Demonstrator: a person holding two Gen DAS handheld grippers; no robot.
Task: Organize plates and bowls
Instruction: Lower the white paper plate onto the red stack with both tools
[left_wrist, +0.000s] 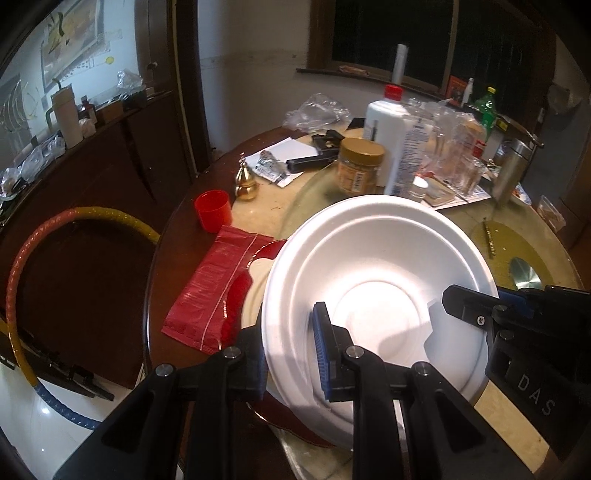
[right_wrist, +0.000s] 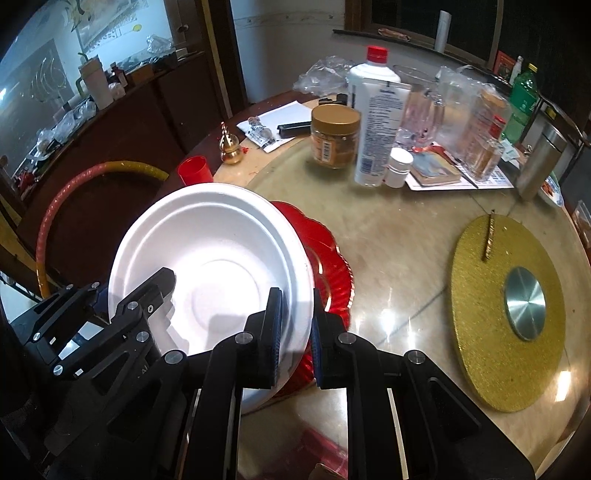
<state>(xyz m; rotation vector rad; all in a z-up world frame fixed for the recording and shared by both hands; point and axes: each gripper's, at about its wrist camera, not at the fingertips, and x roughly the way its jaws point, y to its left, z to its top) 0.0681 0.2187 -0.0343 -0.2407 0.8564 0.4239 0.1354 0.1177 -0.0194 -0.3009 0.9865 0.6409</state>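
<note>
Gripping the white foam plate (left_wrist: 376, 280) from both sides. Left wrist view: my left gripper (left_wrist: 291, 350) is nearly closed, its 2 blue pads pinching the plate's near-left rim, 1 pad inside the dish and 1 outside. The right gripper (left_wrist: 476, 310) comes in from the right edge of frame and bites the opposite rim. The plate sits tilted, off the table, over a red scalloped plate (left_wrist: 264, 253) that shows at its left and under its near edge. A red plastic bag (left_wrist: 207, 291) lies flat just left of that, touching it. Farther back: a red cup (left_wrist: 213, 210), a small brass ornament (left_wrist: 245, 181), a jar with a gold lid (left_wrist: 360, 166) and a tall white bottle with a red cap (left_wrist: 388, 114).

Right wrist view: the right gripper (right_wrist: 295, 332) is almost fully closed on the foam plate's (right_wrist: 221, 251) right rim, which passes between the pads. The left gripper (right_wrist: 162, 284) holds the far-left rim. The red scalloped plate (right_wrist: 325, 251) lies on the round marble table (right_wrist: 399, 229), half covered by the foam plate. A gold glitter disc (right_wrist: 491, 362) with a steel centre lies well apart to the right, a gold stick on its far edge.
</note>
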